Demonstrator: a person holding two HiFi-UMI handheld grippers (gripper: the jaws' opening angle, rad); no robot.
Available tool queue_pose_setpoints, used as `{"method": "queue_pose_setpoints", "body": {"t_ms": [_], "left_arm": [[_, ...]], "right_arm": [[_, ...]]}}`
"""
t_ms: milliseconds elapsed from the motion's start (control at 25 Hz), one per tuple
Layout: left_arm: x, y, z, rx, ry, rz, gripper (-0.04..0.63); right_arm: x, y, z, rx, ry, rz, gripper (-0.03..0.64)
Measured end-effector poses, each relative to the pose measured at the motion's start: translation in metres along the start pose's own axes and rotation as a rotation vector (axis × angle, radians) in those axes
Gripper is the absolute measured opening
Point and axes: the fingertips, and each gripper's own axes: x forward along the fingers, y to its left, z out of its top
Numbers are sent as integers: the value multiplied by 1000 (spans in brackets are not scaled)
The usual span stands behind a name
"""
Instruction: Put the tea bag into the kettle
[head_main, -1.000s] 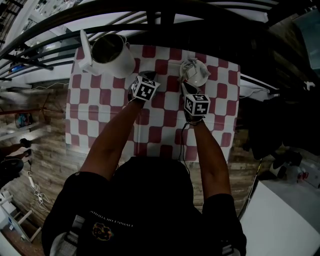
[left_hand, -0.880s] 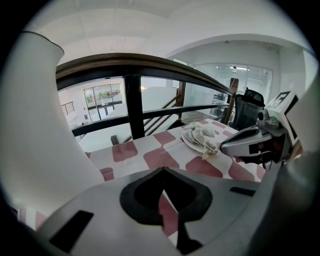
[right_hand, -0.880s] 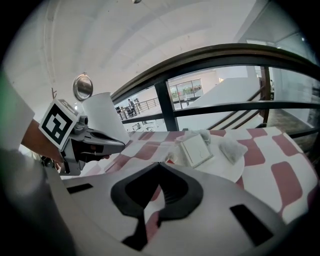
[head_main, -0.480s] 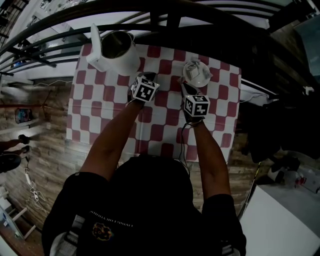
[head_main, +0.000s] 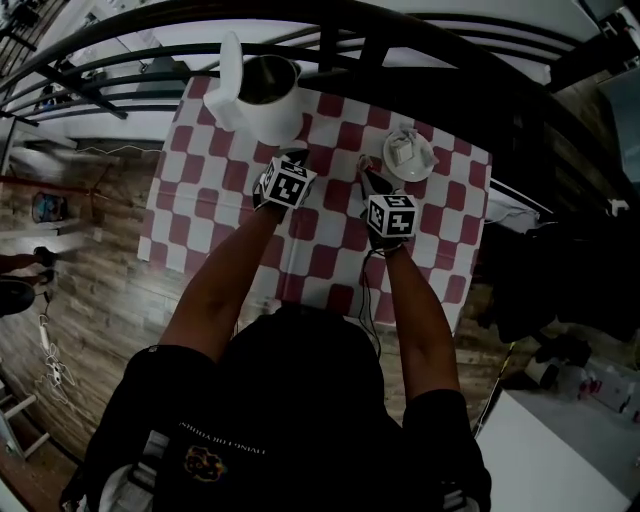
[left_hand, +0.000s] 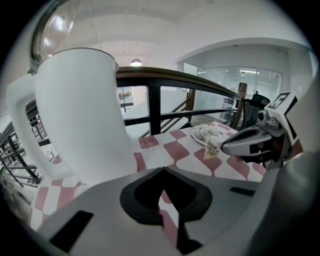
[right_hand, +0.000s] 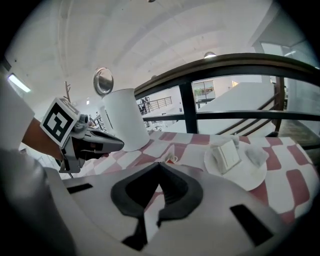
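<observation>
Right gripper (head_main: 366, 176) has withdrawn from the plate (head_main: 426, 166) at the far right corner of the table (head_main: 325, 250). A tea bag (left_hand: 212, 151) has come away, pinched in its jaws.

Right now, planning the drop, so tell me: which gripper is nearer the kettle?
Left. The left gripper sits just below the kettle in the head view, close to its base. The right gripper, shut on a tea bag, is farther right, beside the plate.
</observation>
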Motion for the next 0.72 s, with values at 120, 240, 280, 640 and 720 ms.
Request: {"method": "queue_pose_setpoints", "body": {"t_ms": [120,240,280,640,720], "left_arm": [[-14,15,-13,-25,0,31,0],[-29,32,-26,-51,1,65,0],[-35,38,-31,-60,1,77,0],[-85,89,-73,-152,0,180,0],[-96,100,-84,-175,2,202,0]], "right_arm": [[6,18,-1,-22,8,29,14],[14,37,-1,-46,18,61,14],[16,44,-1,-54,21,73,14],[41,104,-3,-130,55,174,14],[46,117,-4,-144,64,193,14]]}}
